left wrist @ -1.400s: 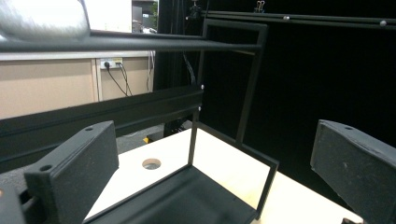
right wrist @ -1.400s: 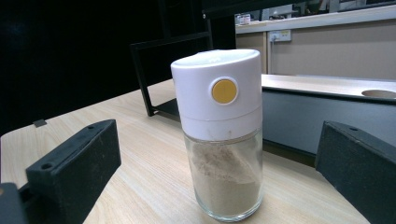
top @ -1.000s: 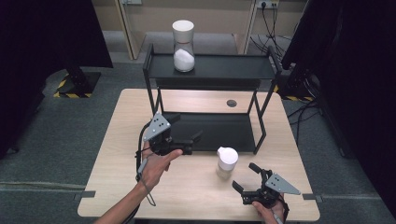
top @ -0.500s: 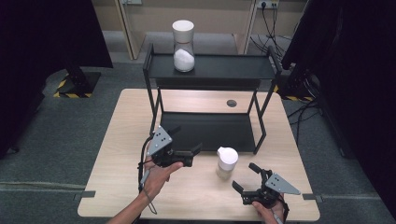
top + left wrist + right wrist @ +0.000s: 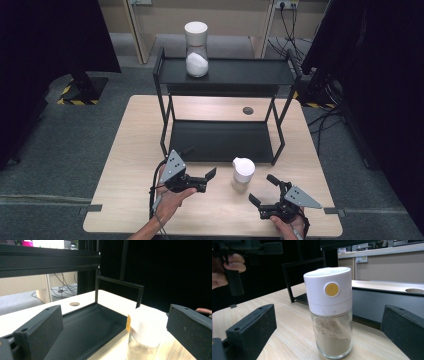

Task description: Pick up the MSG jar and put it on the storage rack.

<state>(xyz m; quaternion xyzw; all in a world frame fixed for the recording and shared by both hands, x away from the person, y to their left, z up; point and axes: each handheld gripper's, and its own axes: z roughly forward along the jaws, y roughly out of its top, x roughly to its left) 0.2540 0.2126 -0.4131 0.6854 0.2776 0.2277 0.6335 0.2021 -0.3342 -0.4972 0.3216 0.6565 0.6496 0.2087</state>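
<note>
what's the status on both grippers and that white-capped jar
Left gripper open, empty, left of jar. Right gripper open, empty, on the jar's other side. White-capped jar upright on table, untouched. Nothing between jaws and jar.

The jar (image 5: pixel 331 315) has a white cap with a round yellow-orange button, clear glass below, and beige-tan powder inside; the second jar (image 5: pixel 196 49) up top is also white-capped clear glass, but its powder is plain white; the rack (image 5: pixel 225 72) is matte black all over, both shelves included; the table (image 5: pixel 130 145) is pale light wood with a faint grain and one dark round hole; both grippers, left (image 5: pixel 210 173) and right (image 5: pixel 264 189), are black with light grey three-cornered plates; the floor (image 5: pixel 60 130) is dull grey-green; there's a black-and-yellow striped bit (image 5: pixel 70 95) at a stand's foot; the back wall (image 5: pixel 240 20) is beige.
</note>
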